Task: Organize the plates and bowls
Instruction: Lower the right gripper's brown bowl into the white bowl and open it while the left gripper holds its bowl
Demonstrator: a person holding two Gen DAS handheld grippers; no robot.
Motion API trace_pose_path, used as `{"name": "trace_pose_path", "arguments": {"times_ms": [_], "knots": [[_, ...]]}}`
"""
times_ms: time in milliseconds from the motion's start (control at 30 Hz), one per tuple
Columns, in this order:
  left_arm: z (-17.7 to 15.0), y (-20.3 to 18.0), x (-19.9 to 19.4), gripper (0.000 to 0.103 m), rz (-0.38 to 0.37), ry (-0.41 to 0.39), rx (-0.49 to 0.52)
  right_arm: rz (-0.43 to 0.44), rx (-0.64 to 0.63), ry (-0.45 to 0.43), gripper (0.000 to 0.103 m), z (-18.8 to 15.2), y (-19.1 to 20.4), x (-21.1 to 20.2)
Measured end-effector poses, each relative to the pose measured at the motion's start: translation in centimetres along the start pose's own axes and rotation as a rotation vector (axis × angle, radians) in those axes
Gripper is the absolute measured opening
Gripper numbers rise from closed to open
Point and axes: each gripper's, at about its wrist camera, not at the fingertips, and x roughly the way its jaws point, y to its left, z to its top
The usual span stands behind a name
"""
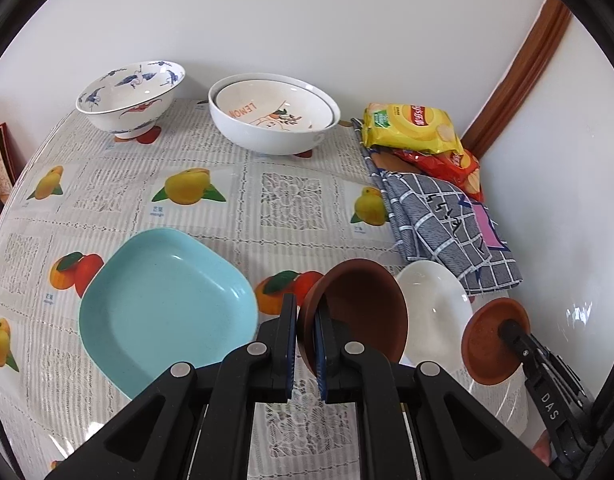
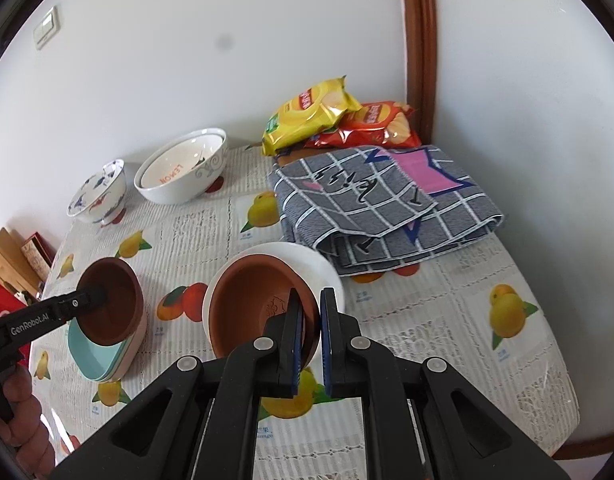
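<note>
Over the fruit-print tablecloth [image 1: 211, 216] — left gripper [image 1: 305, 344] pinching the rim of a brown clay bowl [image 1: 359, 312], holding it tilted beside the light blue plate [image 1: 167, 308]. Right gripper [image 2: 311, 336] clamping the rim of a second brown clay bowl [image 2: 255, 304], hovering at the white bowl [image 2: 307, 264] — contact hard to judge. Nested white bowls [image 1: 275, 120] and the blue-patterned bowl [image 1: 131, 96] sitting near the wall.

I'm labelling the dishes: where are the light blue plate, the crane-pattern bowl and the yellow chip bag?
light blue plate [image 1: 163, 304], left wrist view, inner floor.
crane-pattern bowl [image 1: 127, 88], left wrist view, inside wall.
yellow chip bag [image 2: 307, 118], right wrist view, front face.
</note>
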Motion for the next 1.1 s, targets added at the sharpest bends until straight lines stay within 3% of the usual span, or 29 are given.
{"name": "trace_pose_path", "arguments": {"times_ms": [533,1100], "knots": [[0.8,1.8,3.2,0.008,0.015,0.039,-0.022,-0.047,-0.052,0.095,0.008,-0.1,1.9,6.4],[1.7,1.7,4.9,0.008,0.011,0.051,-0.018,-0.049,-0.056,0.163,0.008,-0.1,2.0,9.6]]}}
